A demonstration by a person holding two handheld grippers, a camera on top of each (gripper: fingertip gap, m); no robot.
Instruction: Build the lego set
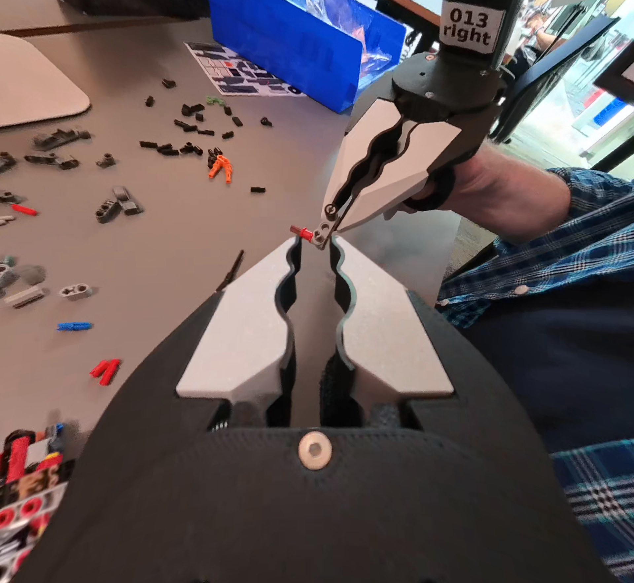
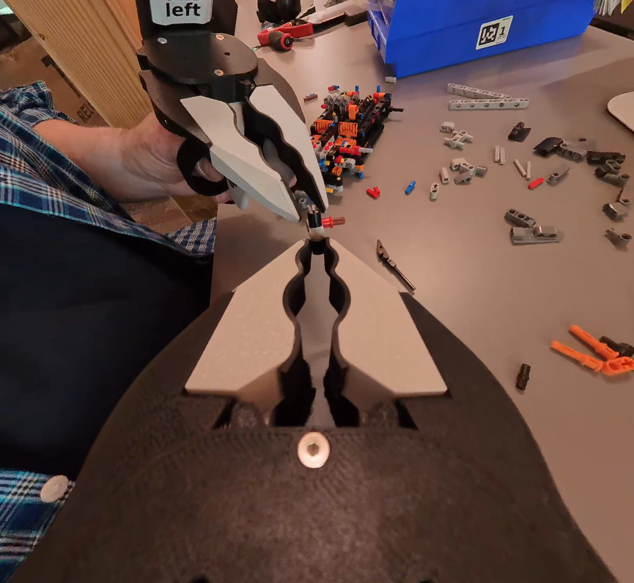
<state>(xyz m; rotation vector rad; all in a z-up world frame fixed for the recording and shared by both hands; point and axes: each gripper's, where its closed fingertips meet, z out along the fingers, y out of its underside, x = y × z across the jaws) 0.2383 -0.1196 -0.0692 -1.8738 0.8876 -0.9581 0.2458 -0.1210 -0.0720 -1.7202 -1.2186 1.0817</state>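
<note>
Lego beam (image 1: 321,234) (grey, red pin (image 1: 302,231)) pinched by right tool (image 1: 332,223); left tool (image 1: 314,242) parted.

A smooth grey table (image 2: 480,258) carries everything. On it, the blue plastic bin (image 2: 480,21) stands at the far side. Just in front of the bin lie two long pale grey holed beams (image 2: 487,100); to the bin's front left sits a part-built black, orange and red brick assembly (image 2: 350,134). Farther from the bin, small grey, black, red and blue loose pieces (image 2: 535,172) lie scattered, with orange connector pieces (image 2: 597,354) farthest off.
</note>
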